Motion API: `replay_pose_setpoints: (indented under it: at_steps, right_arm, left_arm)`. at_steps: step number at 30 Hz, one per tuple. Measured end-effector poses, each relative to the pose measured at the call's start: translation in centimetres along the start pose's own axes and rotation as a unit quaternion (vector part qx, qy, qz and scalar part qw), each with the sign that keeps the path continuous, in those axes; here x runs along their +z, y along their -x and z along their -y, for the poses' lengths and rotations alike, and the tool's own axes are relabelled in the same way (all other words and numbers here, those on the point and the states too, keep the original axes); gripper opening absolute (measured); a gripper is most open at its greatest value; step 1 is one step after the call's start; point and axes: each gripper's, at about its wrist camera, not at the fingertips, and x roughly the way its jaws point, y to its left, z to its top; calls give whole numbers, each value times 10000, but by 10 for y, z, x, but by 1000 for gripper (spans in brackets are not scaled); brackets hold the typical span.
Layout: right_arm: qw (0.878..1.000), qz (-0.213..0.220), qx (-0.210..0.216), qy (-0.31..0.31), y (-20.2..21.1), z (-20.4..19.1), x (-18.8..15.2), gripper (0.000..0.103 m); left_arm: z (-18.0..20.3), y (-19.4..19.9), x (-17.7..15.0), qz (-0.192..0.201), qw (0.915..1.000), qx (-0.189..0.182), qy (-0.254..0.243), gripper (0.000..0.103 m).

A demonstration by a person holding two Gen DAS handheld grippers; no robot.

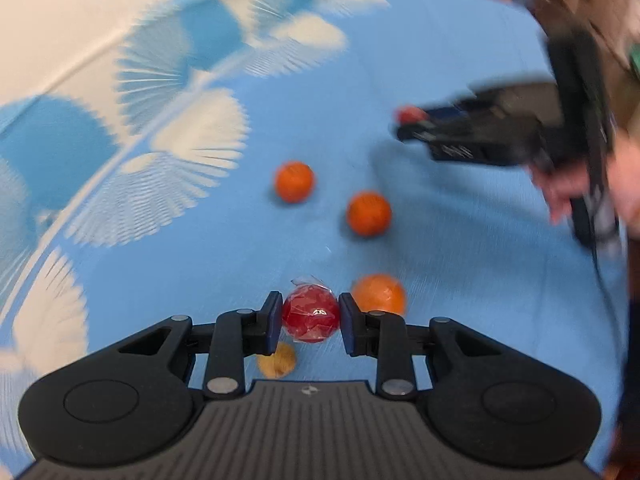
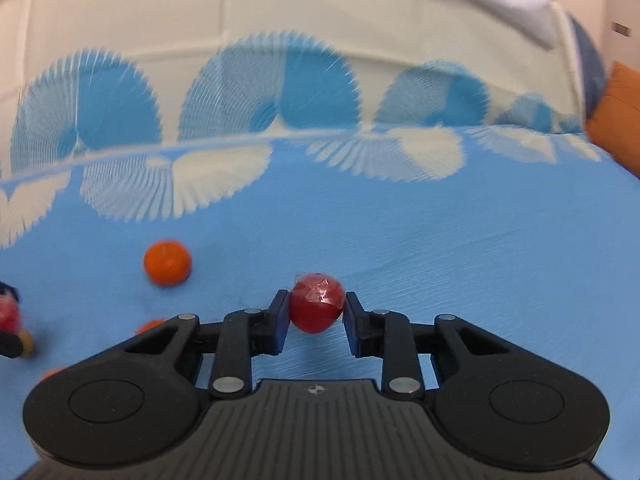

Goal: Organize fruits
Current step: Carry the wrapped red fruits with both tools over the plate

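now my left gripper (image 1: 311, 318) and right gripper (image 2: 317, 312) each clamp a wrapped red fruit (image 1: 311, 316); three oranges (image 1: 368, 213) sit mid-frame, left view only.

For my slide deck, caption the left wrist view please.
Left tool grips a wrapped red fruit above a blue cloth with three oranges; right tool carries another.

Home bedroom — patterned blue bedsheet (image 2: 440, 240), orange cushion (image 2: 616, 120)
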Motion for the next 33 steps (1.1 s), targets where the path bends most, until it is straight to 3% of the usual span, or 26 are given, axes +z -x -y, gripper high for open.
replay_pose_setpoints:
  at_steps: [5,12,17,24,33]
  right_arm:
    - [9995,209,178,-166,63,5,2,30]
    - [9963,113,847,-137,161,-32,-19,30]
    - [9884,-196,1504,-6,224,-76,-41,30]
    - [9682,-458,2412,473,310,-138,-69,30]
    - [9528,-408,2842,988,389,-184,-85,30]
  left_arm:
    - [10,69,-31,164,9916,436,1204,33]
    - [52,168,-94,-6,9731,786,2168,33]
    - [84,239,-143,69,9580,1023,2677,33]
    - [127,316,-203,137,9379,1397,3171,33]
    - [161,380,-265,478,9195,1711,3507,33]
